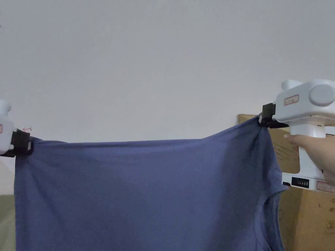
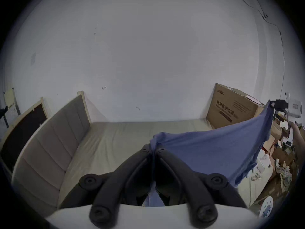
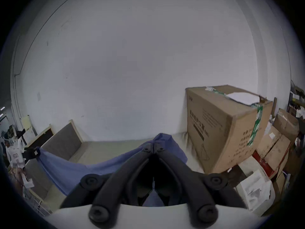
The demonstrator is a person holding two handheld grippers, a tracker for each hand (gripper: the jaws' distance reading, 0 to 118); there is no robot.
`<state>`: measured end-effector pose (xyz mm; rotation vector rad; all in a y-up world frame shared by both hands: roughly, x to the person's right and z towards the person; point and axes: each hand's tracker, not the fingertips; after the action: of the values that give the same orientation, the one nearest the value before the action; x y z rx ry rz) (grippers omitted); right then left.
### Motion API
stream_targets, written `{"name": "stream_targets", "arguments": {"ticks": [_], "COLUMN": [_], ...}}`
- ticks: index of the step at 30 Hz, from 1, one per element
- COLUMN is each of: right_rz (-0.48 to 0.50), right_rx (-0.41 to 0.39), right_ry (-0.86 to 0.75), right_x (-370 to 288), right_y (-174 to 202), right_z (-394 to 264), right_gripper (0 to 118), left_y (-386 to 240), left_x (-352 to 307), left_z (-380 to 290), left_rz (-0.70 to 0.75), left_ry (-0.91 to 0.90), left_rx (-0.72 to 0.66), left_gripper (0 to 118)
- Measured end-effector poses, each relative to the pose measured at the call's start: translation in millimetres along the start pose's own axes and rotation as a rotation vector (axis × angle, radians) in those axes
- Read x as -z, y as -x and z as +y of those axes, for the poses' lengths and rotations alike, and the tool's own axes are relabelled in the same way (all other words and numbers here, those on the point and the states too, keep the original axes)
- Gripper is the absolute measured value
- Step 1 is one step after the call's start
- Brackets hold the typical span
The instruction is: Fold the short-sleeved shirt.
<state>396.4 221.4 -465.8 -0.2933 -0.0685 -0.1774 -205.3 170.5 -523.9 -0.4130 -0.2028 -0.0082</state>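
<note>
Bed (image 2: 125, 133) w/ beige sheet runs along white wall; grey padded headboard (image 2: 54, 143) at its left end. Big cardboard box (image 3: 219, 128) sits directly on mattress at right end, against wall. Rest of sheet lies flat, lightly creased.

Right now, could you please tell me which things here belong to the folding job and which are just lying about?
For the job: blue shirt, left gripper, right gripper, bed.
Lying about: big cardboard box, headboard, smaller boxes.

Pale wall (image 2: 148, 59), padded headboard (image 2: 54, 143), mattress (image 2: 115, 141), apparently cluttered cardboard boxes (image 3: 227, 133).
</note>
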Motion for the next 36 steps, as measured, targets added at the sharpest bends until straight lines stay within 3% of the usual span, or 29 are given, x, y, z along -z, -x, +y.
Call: {"name": "stream_targets", "arguments": {"ticks": [10, 17, 20, 26, 31, 33, 36], "right_rz": [-0.045, -0.059, -0.064, -0.07, -0.058, -0.069, -0.035], "right_rx": [-0.055, -0.052, 0.003, 0.069, 0.05, 0.039, 0.085], "right_ry": [-0.133, -0.123, -0.007, 0.371, 0.634, 0.698, 0.741], "right_x": [63, 121, 151, 152, 81, 36, -31], "right_y": [31, 15, -6, -53, -97, -105, -122], "right_z": [64, 29, -40, -265, -419, -461, -499], "right_gripper": [0, 0, 0, 0, 0, 0, 0], "left_y": [13, 4, 0, -3, 0, 3, 10], "left_x": [70, 115, 146, 163, 106, 76, 28], "left_z": [58, 31, -23, -202, -342, -385, -432], "left_rz": [0.047, 0.065, 0.05, -0.042, -0.058, -0.074, -0.087], "left_ry": [-0.108, -0.108, 0.005, 0.292, 0.499, 0.567, 0.618], "left_rx": [-0.081, -0.091, -0.111, -0.206, -0.219, -0.204, -0.241], "left_gripper": [1, 1, 1, 1, 1, 1, 1]}}
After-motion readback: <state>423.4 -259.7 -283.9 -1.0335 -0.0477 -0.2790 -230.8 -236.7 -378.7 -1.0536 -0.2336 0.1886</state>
